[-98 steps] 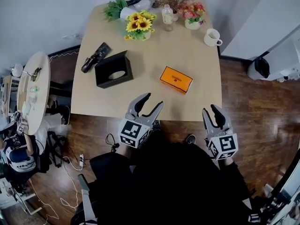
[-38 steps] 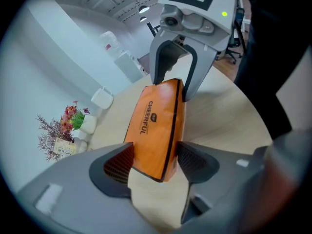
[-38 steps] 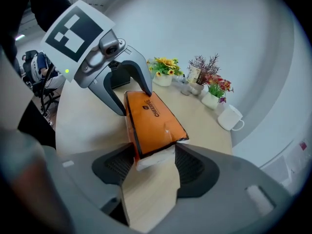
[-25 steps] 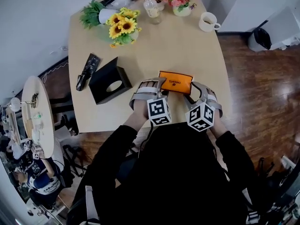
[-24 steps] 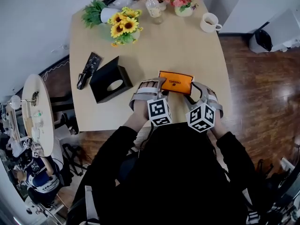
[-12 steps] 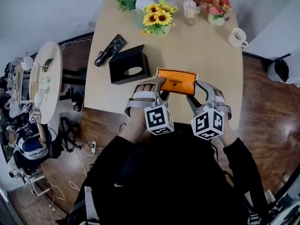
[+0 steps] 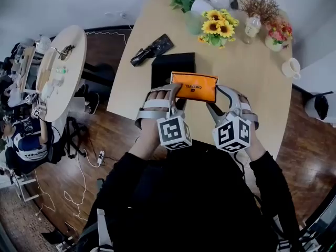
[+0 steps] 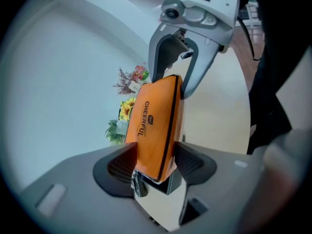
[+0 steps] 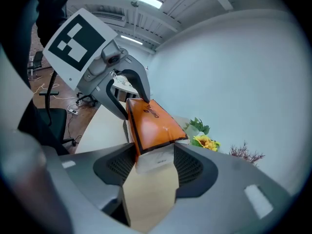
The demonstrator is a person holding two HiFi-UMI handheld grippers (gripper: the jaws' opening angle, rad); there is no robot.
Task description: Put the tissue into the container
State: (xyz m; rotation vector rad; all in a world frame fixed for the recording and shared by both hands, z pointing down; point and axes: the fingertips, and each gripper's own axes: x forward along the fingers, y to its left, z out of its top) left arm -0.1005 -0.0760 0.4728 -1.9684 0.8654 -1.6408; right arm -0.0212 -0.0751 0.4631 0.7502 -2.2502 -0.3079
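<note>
Tally stood at: one orange tissue pack (image 7: 195,86); one black container (image 7: 170,66); two grippers, left gripper (image 7: 175,92) and right gripper (image 7: 216,98); two tables, big table (image 7: 254,85) and round table (image 7: 72,56); one white mug (image 7: 291,67); one bottle (image 7: 252,26); one sunflower bunch (image 7: 218,28).

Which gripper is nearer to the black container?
Left. The left gripper grips the tissue pack just in front of the container; the right gripper grips its far end, farther away.
</note>
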